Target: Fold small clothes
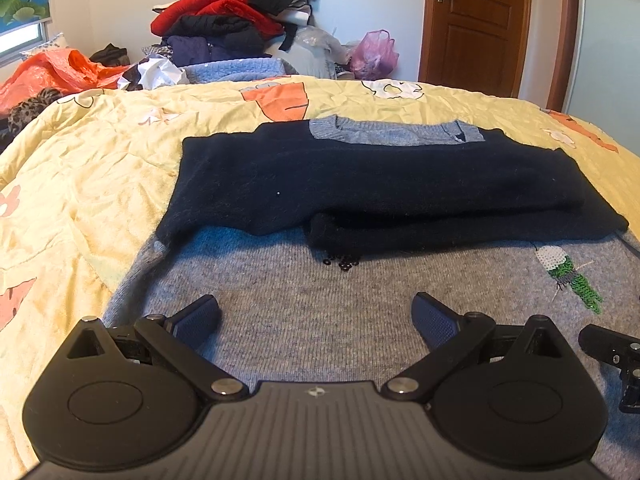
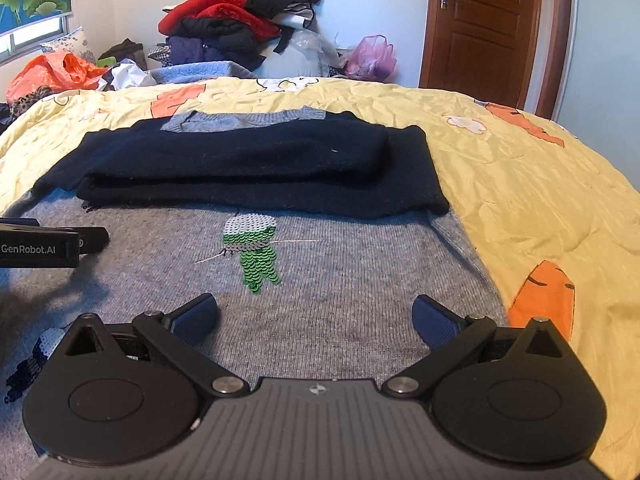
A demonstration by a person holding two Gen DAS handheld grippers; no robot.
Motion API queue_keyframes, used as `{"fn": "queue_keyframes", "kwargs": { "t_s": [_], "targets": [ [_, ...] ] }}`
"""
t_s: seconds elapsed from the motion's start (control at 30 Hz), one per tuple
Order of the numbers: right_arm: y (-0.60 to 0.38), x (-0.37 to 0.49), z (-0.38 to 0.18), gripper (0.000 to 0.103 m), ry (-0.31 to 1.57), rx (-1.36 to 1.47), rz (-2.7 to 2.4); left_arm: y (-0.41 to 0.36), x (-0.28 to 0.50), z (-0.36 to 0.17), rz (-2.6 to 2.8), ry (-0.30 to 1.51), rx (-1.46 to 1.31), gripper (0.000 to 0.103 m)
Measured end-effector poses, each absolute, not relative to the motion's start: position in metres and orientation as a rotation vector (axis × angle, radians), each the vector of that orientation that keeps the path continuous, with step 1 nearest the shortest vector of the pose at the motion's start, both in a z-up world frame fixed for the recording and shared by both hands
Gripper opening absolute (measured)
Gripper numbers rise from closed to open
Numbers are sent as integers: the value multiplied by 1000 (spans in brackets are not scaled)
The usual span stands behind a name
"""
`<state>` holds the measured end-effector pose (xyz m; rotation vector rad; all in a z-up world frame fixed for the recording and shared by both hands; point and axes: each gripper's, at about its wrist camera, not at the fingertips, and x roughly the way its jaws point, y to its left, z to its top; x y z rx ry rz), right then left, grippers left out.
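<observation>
A bed [image 1: 100,168] under a yellow quilt printed with orange carrots carries the work; a heap of unfolded clothes [image 1: 228,12] is piled at its far end, near a wooden door [image 1: 476,20]. Spread flat on the quilt lies a grey knit sweater [image 1: 304,300] with navy sleeves [image 1: 360,184], its long axis running away from the cameras: hem nearest, grey neckline [image 1: 384,134] pointing toward the clothes heap. Both sleeves are already folded crosswise over the chest, one lying on the other, so the step in hand looks like the lengthwise fold, bringing hem up to neckline. A green sequin bird [image 2: 256,252] decorates the front below the sleeves.

The left hand-held gripper [image 1: 316,316] hovers low over the near left part of the body, jaws spread wide with nothing between them. The right hand-held gripper [image 2: 316,314] sits beside it over the near right part, likewise gaping and empty. The next move probably calls for each to drop onto the hem near its own corner, pinch both knit layers, and carry the edge forward evenly so the fold stays square.
</observation>
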<state>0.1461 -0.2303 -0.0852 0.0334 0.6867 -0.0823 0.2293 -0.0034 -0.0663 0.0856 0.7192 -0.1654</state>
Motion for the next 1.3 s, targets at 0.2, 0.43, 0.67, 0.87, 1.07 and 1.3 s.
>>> {"fn": "queue_keyframes", "kwargs": {
  "t_s": [0.2,0.43,0.67,0.87,1.07,1.3],
  "targets": [
    [-231,145,-85,103,686,37,-83,-2,206,-63,-114,730,94,103],
    [-231,145,-85,103,686,37,-83,18,145,-62,-175,751,99,103],
    [-227,112,-83,103,697,21,-93,42,87,-61,-200,766,99,103],
    [-230,55,-83,103,694,14,-53,45,68,-64,-187,730,94,103],
    [-230,41,-85,103,688,17,-53,42,69,-64,-174,726,98,103],
    [-229,41,-86,103,687,14,-55,37,55,-61,-158,717,158,103]
  ]
}}
